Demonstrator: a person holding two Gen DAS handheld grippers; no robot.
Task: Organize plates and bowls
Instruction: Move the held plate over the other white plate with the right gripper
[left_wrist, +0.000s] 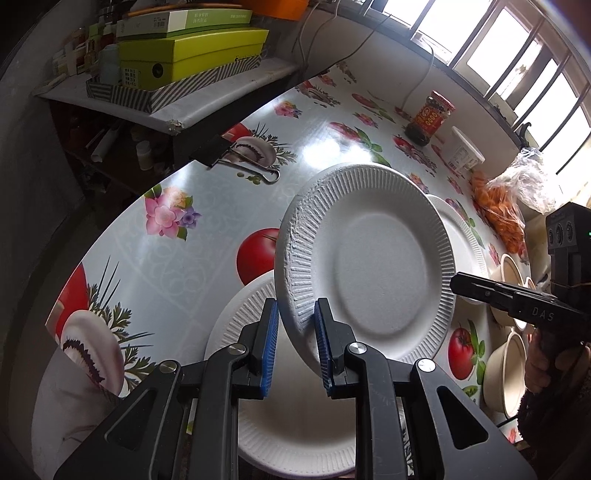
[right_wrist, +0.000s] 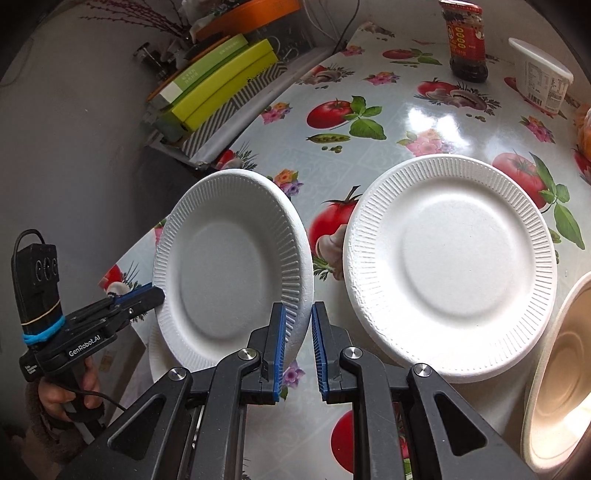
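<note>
Both grippers, left gripper (left_wrist: 295, 343) and right gripper (right_wrist: 298, 350), pinch one tilted white plate (left_wrist: 369, 258).

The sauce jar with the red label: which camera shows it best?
The right wrist view: the sauce jar appears large, its label readable, though its lid is cropped. The left wrist view shows the whole jar, smaller and farther off.

Left hand-held gripper (left_wrist: 295, 325) clamped, right hand-held gripper (right_wrist: 298, 328) apparently too

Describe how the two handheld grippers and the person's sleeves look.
Both grippers are black, with blue ribbed pads on the fingers and silver pivot bolts. The left gripper reads "GenRobot.AI" and carries a black box strapped with blue and yellow bands, plus a cable. The right gripper reads "DAS". Both sleeves are fuzzy and dark.
</note>
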